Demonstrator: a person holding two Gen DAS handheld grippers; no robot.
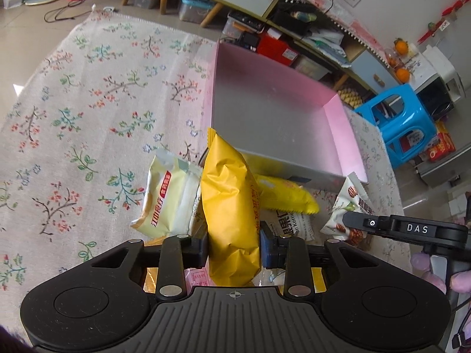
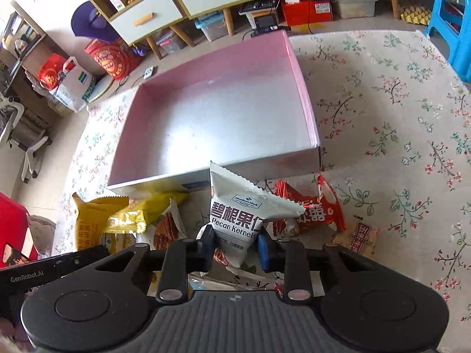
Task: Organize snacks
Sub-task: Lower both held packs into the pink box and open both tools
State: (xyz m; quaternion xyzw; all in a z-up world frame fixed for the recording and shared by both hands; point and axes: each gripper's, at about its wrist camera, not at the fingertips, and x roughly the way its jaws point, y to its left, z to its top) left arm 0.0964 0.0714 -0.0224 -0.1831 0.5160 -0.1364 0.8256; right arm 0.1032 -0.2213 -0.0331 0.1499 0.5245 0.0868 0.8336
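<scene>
Left wrist view shows the left tongs [image 1: 234, 250] closed on a yellow snack pack [image 1: 231, 214], gripped near its lower end so that the pack stands up along the fingers and its crimped top reaches toward the near wall of the pink box [image 1: 347, 135]; held this way, it looks ready to be carried over that wall and let go inside. Right wrist view shows the right tongs [image 2: 235, 245] likewise closed, pinching a white pecan kernel packet [image 2: 238, 217] by its lower corner, with the packet tilted up toward the same box [image 2: 306, 100]. The box sits open and bare on the flowered cloth of the bench [image 2: 382, 135], just beyond the pile, which suits it as the place for sorted items. Loose snacks remain heaped against its near side: a pale cream pack [image 1: 167, 197], another yellow pack [image 1: 285, 194] and red wrappers [image 2: 312, 209]. My judgement is that sorting has barely begun, since nothing lies in the box yet.
</scene>
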